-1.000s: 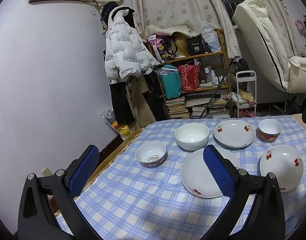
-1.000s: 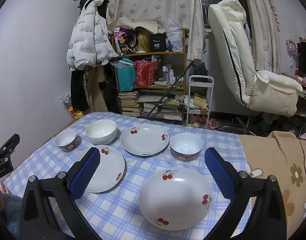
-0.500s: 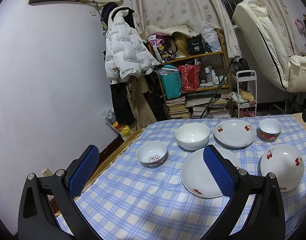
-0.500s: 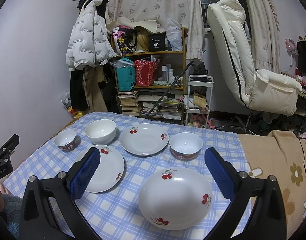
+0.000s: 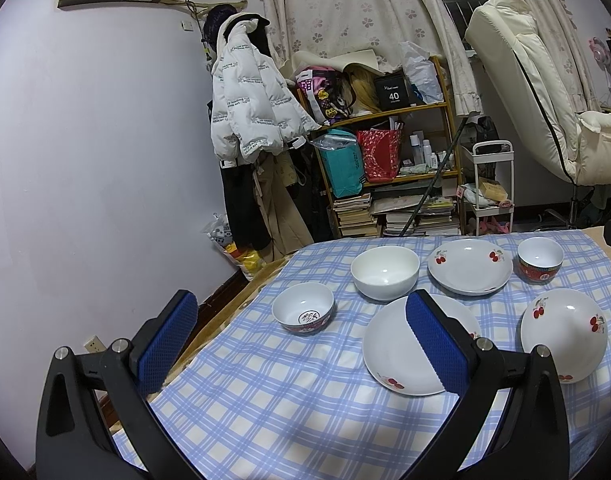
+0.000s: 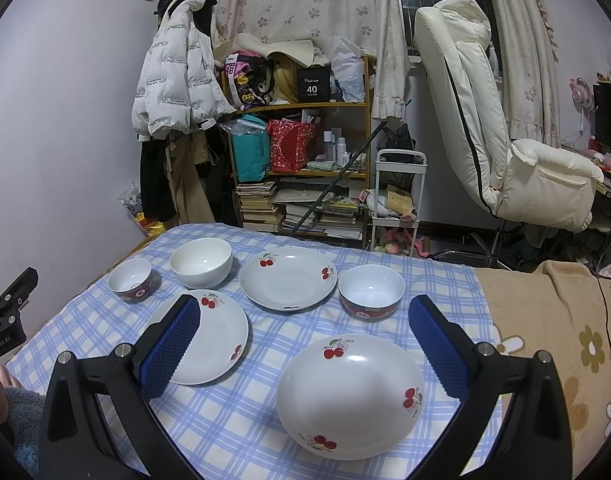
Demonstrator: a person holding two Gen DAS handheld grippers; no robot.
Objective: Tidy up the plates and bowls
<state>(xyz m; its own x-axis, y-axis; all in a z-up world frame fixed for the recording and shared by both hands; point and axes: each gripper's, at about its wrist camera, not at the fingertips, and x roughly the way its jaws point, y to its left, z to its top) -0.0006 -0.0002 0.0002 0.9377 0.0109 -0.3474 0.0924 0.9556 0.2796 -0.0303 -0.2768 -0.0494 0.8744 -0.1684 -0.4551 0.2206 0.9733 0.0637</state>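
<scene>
Three white cherry-print plates lie on the blue checked tablecloth [image 6: 241,412]: a near plate [image 6: 351,396], a left plate [image 6: 213,336] and a far plate [image 6: 287,278]. A plain white bowl [image 6: 200,257] and two red-rimmed small bowls, one at left [image 6: 130,280] and one at right [image 6: 371,290], stand around them. My right gripper [image 6: 303,350] is open and empty above the near plate. My left gripper [image 5: 301,350] is open and empty above the cloth, with the left small bowl [image 5: 303,307] and the left plate [image 5: 397,354] ahead of it.
The table's left edge [image 5: 241,292] drops toward the wall. A cluttered shelf [image 6: 301,168], hanging coats [image 6: 177,92] and a white cart [image 6: 397,200] stand behind the table. A cream recliner [image 6: 505,140] is at the right, a beige flowered blanket [image 6: 553,340] beside the cloth.
Both views have shifted very slightly; the dishes have not moved and both grippers stay open.
</scene>
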